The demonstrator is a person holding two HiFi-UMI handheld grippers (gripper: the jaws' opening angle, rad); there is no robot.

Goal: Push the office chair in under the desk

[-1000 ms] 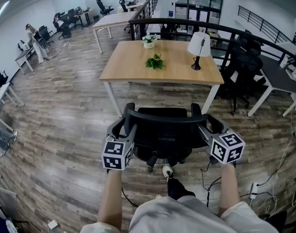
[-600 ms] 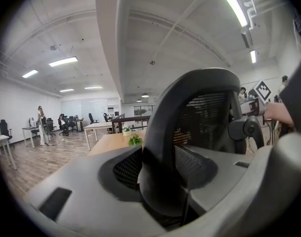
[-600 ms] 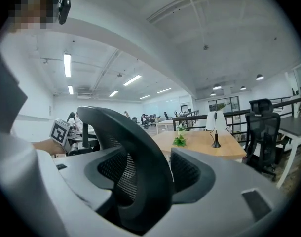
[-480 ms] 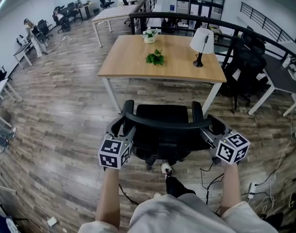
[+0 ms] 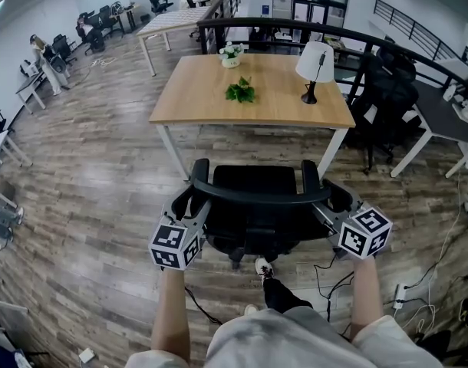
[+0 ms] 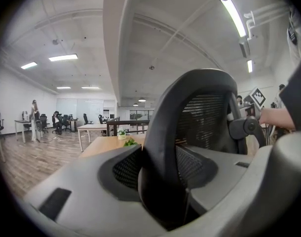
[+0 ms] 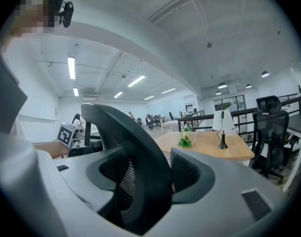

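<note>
The black mesh office chair (image 5: 253, 182) stands just short of the wooden desk (image 5: 180, 110), its back toward me. My left gripper (image 5: 197, 205) is clamped on the backrest's left edge (image 6: 165, 132), which fills the gap between its pads, and its jaws are opening. My right gripper (image 5: 323, 205) sits on the backrest's right edge (image 7: 135, 147), held between its pads, and its jaws are closing. In the left gripper view the left gripper (image 6: 163, 184) straddles the frame. In the right gripper view the right gripper (image 7: 145, 181) does the same.
On the desk stand a white lamp (image 5: 314, 61), a green plant (image 5: 240, 93) and a small flower pot (image 5: 231, 55). Another black chair (image 5: 387, 98) and a dark desk (image 5: 437, 125) are to the right. Cables (image 5: 334, 282) lie by my foot (image 5: 276, 291). A railing (image 5: 295, 29) runs behind.
The view has shifted a little; the left marker cube has drifted slightly left. Both grippers stay on the backrest, and the chair still stands just short of the desk.
</note>
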